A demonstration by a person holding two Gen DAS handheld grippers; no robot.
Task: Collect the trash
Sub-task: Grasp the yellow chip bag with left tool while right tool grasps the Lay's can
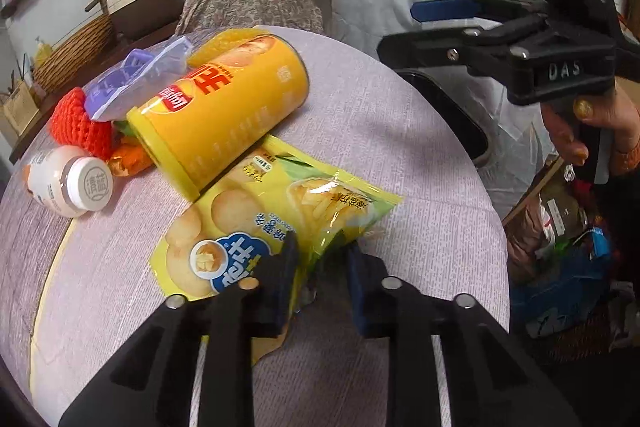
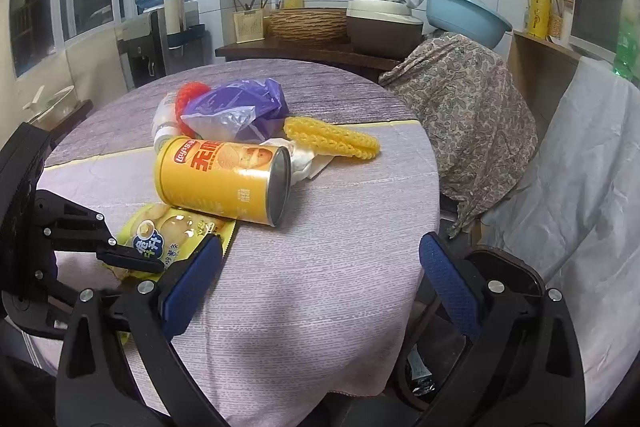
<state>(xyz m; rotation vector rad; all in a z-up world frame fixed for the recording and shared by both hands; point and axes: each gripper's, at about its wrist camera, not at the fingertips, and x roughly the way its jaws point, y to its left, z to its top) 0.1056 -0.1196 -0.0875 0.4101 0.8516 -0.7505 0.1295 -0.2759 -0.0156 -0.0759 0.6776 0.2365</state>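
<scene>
A yellow chip bag (image 1: 280,219) lies flat on the round table (image 1: 400,195). My left gripper (image 1: 322,259) is closed down on the bag's near edge; the bag also shows in the right wrist view (image 2: 168,231) with the left gripper's fingers (image 2: 132,261) on it. A yellow chip can (image 1: 224,111) lies on its side just behind the bag, also in the right wrist view (image 2: 224,179). My right gripper (image 2: 320,267) is open and empty above the table's near edge; it shows in the left wrist view (image 1: 440,27) at the upper right.
A purple plastic bag (image 2: 240,107), a white bottle (image 1: 68,183), red knitwear (image 1: 80,123), yellow knitwear (image 2: 332,137) and crumpled paper (image 2: 308,159) lie behind the can. A bin with trash (image 1: 560,227) stands right of the table. Covered chairs (image 2: 472,107) stand beyond.
</scene>
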